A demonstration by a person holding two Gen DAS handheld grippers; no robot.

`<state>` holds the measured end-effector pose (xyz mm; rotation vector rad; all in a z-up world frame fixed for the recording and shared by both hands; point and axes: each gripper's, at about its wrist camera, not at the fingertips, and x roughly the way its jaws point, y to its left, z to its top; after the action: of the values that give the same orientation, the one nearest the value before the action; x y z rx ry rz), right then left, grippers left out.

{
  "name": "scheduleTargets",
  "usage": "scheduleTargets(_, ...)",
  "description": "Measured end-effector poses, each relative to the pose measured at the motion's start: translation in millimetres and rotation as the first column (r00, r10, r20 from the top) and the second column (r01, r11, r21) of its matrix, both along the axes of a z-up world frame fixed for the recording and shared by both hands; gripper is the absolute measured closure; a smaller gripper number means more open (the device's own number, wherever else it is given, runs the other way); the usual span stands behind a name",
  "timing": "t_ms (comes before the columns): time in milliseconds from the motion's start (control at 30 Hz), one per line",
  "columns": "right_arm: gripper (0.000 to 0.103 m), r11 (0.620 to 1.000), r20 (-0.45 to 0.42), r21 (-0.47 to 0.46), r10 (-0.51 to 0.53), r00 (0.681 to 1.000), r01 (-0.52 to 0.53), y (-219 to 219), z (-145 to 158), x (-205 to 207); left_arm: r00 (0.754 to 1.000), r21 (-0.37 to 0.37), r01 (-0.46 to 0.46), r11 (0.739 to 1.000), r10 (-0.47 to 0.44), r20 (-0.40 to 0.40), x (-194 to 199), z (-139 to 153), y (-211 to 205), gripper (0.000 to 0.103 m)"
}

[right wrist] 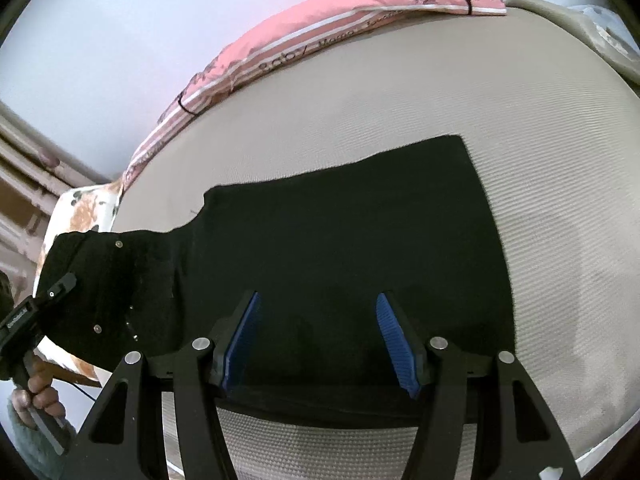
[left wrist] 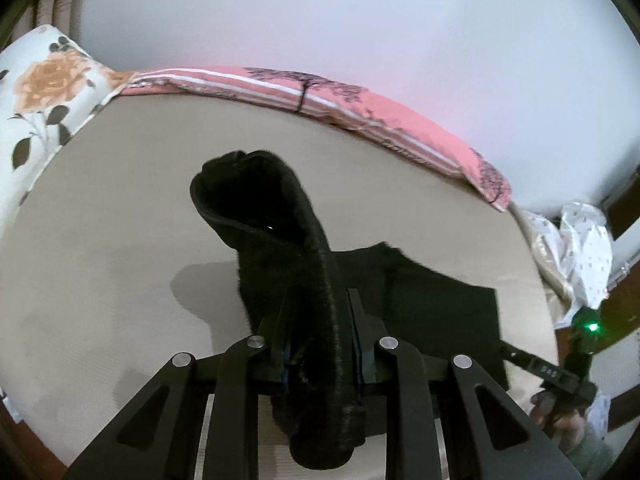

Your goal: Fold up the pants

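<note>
While clamped narrow on the waistband end of the black pants [left wrist: 320, 280], left gripper [left wrist: 320, 340] holds that bunched band between its pads, fabric rising ahead in a dark hump & spilling back under the jaws. No earlier pic given, so only the grip as seen. Rest of pants flat on the beige mattress [left wrist: 100, 260], leg part spread off to the rt in left wrist view, its cut edge near the far-rt side. From right wrist view: pants [right wrist: 340, 232] stretched across mattress [right wrist: 540, 160], hem end squared off at upper rt, waist end lifted at far left w/ small metal rivets showing. Right gripper [right wrist: 320, 336] halfway wide, blue pads [right wrist: 244, 336] apart, nothing pinched; hangs over the near edge of the leg fabric, touching or not: can't tell. Person's hand [right wrist: 40, 388] around the left tool's handle at lower left. Pink striped pillow [left wrist: 320, 92] w/ tree print along far edge of mattress, floral pillow [left wrist: 44, 92] at the left corner. Pale wall behind.
</note>
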<state>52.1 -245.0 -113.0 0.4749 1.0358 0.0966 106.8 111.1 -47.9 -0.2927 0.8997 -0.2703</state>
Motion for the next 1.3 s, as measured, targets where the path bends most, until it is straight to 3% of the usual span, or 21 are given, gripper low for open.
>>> scheduleTargets(200,0.045,1.0,0.029,0.015,-0.026,0.999,0.025,-17,11,-5,0.999,-0.052,0.035,0.998,-0.035,0.005,6,11,-32,0.083)
scheduleTargets(367,0.045,0.998,0.046,0.029,-0.05,0.998,0.049,-34,18,-8,0.994,-0.047,0.105,0.993,-0.104,0.025,10,24,-74,0.083)
scheduleTargets(700,0.045,0.995,0.055,0.04,-0.097,0.994,0.095,-71,29,-10,0.963,-0.05,0.271,0.961,-0.271,0.004,17,24,-162,0.083)
scheduleTargets(1000,0.045,0.99,0.052,0.07,-0.125,0.991,0.121,-92,33,-11,0.927,0.049,0.366,0.929,-0.359,-0.108,18,-37,-237,0.083)
scheduleTargets(1200,0.044,0.988,0.051,0.1,-0.124,0.991,0.118,-101,37,-13,0.93,0.157,0.356,0.921,-0.332,-0.157,16,-67,-264,0.082)
scheduleTargets(1300,0.044,0.988,0.058,0.098,-0.125,0.99,0.119,-106,39,-13,0.93,0.212,0.36,0.909,-0.33,-0.164,13,-71,-278,0.075)
